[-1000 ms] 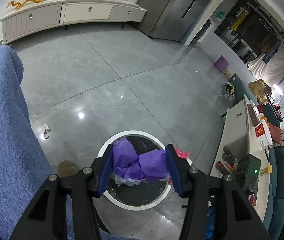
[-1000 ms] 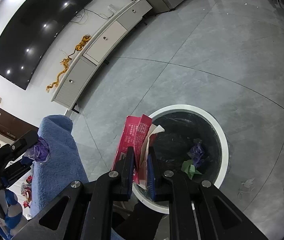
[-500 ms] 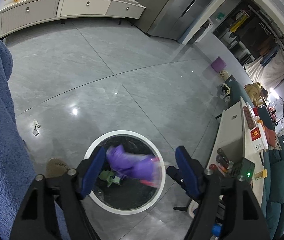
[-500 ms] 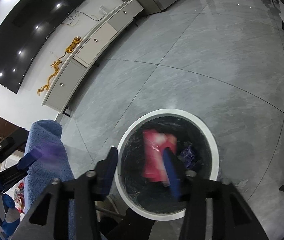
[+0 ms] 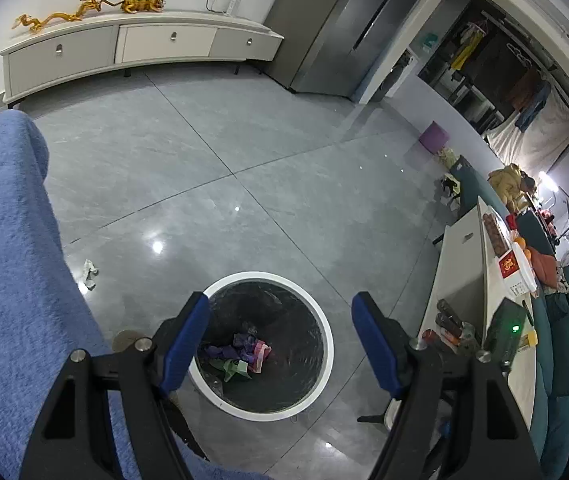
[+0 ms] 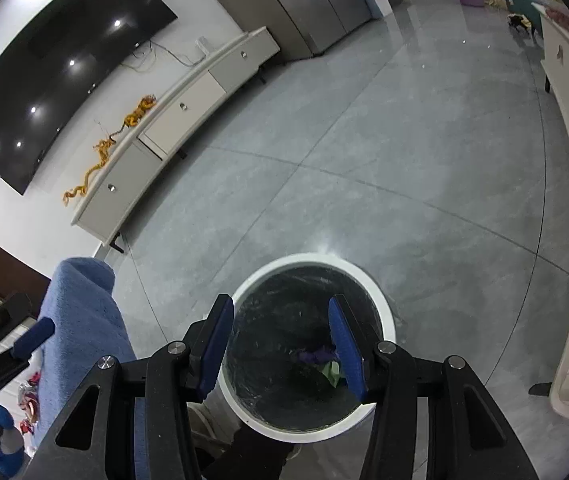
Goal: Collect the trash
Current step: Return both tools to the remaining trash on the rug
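Both tools gape wide, empty, above the bin [image 5: 326, 344]. Floor scrap [image 5: 89, 274] lies at 10 o'clock, nearer left tool [image 5: 280, 344].

In the right wrist view the blue pad of the right gripper [image 6: 280, 344] covers part of the crumpled trash [image 6: 320, 364] at the bottom of the bin [image 6: 380, 304], whose near rim is cut off by the gripper's black frame, while the small items on the worktop [image 5: 460, 264] are too tiny to identify.
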The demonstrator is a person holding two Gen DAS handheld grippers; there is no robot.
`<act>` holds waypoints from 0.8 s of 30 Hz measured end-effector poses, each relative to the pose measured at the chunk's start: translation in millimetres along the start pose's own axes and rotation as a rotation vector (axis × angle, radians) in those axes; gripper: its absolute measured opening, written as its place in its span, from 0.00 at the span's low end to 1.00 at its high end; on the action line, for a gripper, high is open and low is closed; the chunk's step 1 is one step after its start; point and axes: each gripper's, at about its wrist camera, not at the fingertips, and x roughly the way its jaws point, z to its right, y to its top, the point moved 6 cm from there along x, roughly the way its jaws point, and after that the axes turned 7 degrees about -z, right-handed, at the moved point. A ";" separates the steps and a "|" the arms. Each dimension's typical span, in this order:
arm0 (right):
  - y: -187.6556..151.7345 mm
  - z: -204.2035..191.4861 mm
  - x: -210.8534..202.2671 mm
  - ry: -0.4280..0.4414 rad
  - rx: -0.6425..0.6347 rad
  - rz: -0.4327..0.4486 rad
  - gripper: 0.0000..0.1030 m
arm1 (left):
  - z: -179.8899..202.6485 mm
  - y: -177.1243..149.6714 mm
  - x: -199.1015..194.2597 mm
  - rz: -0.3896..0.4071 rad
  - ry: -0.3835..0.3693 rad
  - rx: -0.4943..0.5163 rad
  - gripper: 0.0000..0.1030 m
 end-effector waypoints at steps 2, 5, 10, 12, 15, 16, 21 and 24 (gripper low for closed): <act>0.0 -2.6 -8.1 0.000 -0.003 0.015 0.46 | -1.7 -1.8 -8.3 0.009 0.000 -0.006 0.70; 0.0 -12.8 -21.6 0.001 -0.012 0.040 0.46 | -2.3 -4.8 -23.2 0.027 -0.002 -0.006 0.70; -2.7 -35.1 -43.1 0.013 -0.047 0.074 0.46 | -7.0 -12.9 -60.1 0.080 0.014 0.007 0.70; -3.5 -45.6 -50.7 0.021 -0.065 0.086 0.46 | -11.3 -16.1 -75.9 0.103 0.018 0.003 0.70; -5.7 -66.3 -64.8 0.036 -0.097 0.107 0.46 | -20.3 -20.5 -101.5 0.140 0.020 -0.009 0.70; -7.1 -73.0 -68.6 0.039 -0.107 0.114 0.46 | -24.3 -21.5 -110.8 0.152 0.020 -0.015 0.70; -13.7 -112.8 -89.2 0.059 -0.171 0.139 0.46 | -47.3 -30.0 -157.7 0.217 0.024 -0.039 0.70; -19.0 -139.4 -98.9 0.068 -0.214 0.150 0.46 | -62.2 -35.6 -185.8 0.255 0.025 -0.060 0.70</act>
